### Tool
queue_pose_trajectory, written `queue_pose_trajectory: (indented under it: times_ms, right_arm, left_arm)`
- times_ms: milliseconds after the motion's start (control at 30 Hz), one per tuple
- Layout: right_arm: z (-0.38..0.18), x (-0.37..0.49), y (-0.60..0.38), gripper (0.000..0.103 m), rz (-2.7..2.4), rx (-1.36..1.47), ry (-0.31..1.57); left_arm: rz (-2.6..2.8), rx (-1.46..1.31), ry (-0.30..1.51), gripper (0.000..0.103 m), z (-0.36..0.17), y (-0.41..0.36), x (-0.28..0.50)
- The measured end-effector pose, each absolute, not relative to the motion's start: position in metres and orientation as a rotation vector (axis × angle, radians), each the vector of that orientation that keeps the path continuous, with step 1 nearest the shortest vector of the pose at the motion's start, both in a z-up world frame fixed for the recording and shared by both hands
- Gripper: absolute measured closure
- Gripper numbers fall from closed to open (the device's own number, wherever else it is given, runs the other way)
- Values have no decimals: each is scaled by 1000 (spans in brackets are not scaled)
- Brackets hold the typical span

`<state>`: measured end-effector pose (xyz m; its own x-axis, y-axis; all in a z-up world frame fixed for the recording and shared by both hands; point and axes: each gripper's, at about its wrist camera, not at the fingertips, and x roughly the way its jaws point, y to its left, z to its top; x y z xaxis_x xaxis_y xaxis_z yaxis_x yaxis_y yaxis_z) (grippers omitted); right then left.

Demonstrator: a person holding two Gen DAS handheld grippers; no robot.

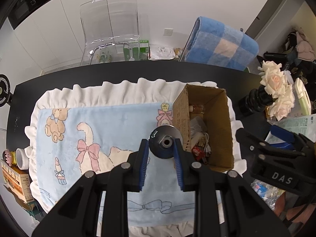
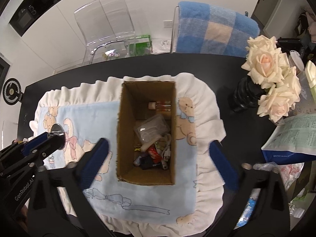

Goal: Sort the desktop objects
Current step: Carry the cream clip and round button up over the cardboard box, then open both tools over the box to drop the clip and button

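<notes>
My left gripper is shut on a round silver metal disc and holds it above the blue cartoon blanket, just left of the open cardboard box. In the right wrist view the disc shows at the far left in the left gripper. My right gripper is open wide and empty, hovering over the cardboard box. The box holds a small bottle, a clear plastic case, white cables and several small items.
The blanket lies on a black table. A black vase of cream roses stands at the right, with printed bags nearby. A clear chair and a chair with a blue checked towel stand behind. A small fan is at the left.
</notes>
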<state>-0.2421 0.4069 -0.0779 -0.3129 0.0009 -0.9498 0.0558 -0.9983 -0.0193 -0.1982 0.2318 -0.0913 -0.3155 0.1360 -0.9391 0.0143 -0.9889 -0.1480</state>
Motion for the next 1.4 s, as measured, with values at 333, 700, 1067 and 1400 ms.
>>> queue_pose_trajectory:
  times_ms: [333,700,1067,1400]
  right_arm:
    - [-75,-231,438,0,-2553,1863,66]
    - [-71,-221,484,0,-2587,1886,18]
    - [-74,-218,515,0,-2600,1915,-1]
    - [-78,-219,519,0,-2578,1913,-24]
  left_arm:
    - [2451,-1760,-150,78,-87,261,-200]
    - [2400,-1738,-117,78,-89,311,-210]
    - [2357,-1733,-117,78,-93,345,-213]
    - [2367,-1747,-102,78,-94,349,-215]
